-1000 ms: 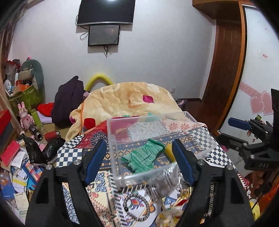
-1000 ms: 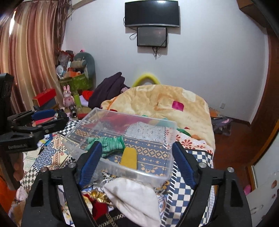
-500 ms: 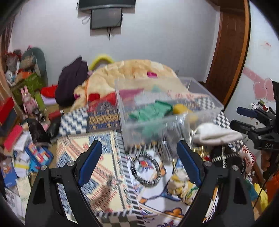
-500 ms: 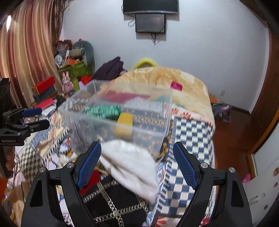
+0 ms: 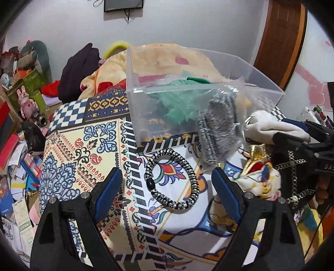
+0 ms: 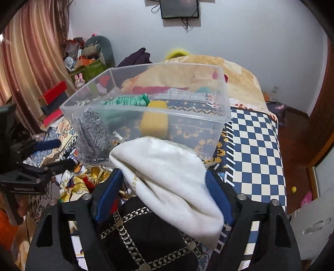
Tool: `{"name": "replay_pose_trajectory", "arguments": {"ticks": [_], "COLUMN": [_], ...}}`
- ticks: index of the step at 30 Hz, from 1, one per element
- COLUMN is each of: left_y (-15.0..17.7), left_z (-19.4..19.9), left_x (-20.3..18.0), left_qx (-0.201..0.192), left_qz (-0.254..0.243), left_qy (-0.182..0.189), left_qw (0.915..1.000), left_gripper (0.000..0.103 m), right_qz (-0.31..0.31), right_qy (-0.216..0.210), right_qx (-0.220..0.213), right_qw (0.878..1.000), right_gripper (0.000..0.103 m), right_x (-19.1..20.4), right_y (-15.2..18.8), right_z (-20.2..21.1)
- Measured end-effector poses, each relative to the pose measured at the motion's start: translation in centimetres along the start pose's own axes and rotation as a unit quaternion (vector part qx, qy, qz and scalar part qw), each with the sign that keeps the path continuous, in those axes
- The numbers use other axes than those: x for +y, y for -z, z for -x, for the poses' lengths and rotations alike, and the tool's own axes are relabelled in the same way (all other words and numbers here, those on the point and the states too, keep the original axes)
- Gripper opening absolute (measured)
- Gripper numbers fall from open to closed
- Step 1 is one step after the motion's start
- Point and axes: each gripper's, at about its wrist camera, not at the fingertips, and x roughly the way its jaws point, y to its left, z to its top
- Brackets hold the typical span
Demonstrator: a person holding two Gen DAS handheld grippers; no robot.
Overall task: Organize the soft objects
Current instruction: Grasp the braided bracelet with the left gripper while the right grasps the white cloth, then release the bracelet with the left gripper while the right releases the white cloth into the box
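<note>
Both grippers have dipped from the far room toward the patterned bedspread point(image 5: 68, 164). The left gripper point(image 5: 167, 191), fingers apart, now hovers over a black-and-white braided hair band point(image 5: 171, 179). The right gripper point(image 6: 165, 196) straddles a white soft cloth point(image 6: 167, 179), empty. Beyond stands the clear plastic bin point(image 6: 219, 116); pickups look imminent.

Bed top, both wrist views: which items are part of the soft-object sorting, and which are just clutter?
Job items:
clear bin
green knit piece in the bin
yellow item in the bin
white cloth
braided ring
bagged grey knit

Lying about:
pink rabbit toy
dark clothing heap
red box
wall screen
</note>
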Motion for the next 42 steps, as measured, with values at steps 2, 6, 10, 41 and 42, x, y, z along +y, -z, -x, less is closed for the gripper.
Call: {"name": "replay_pose_trajectory", "arguments": {"ticks": [2,6,10,41,42], "left_y": [0.2,0.1,0.4,-5.2,-5.5], "left_z": [-0.5,-0.6,-0.4,9.8,9.8], "left_x": [0.1,0.1,-0.1,-0.4,-0.4], "left_qx": [0.003,-0.002,-0.009,-0.141,-0.144], "left_qz": [0.001,-0.002,-0.020,-0.019,-0.019], "left_qy": [0.000,-0.003,-0.016,-0.001,0.000], "left_qw": [1.0000,1.0000,0.9996,0.9899,0.9894], "left_gripper": [0.086,0.069,0.050,0.020,0.020], "right_qz": [0.002,0.005,0.007,0.013,0.013], "right_qy": [-0.006,-0.014,-0.018,-0.008,-0.007], "right_qx": [0.003,0.009,0.004,-0.142,-0.147], "right_qw": [1.000,1.000,1.000,0.990,0.989], "right_gripper": [0.057,0.035,0.024,0.019,0.019], "right_x": [0.1,0.2,0.2,0.8,0.8], "right_y": [0.1,0.5,0.6,-2.7,-2.9], "right_z": [0.0,-0.4,-0.3,8.3,8.4]}}
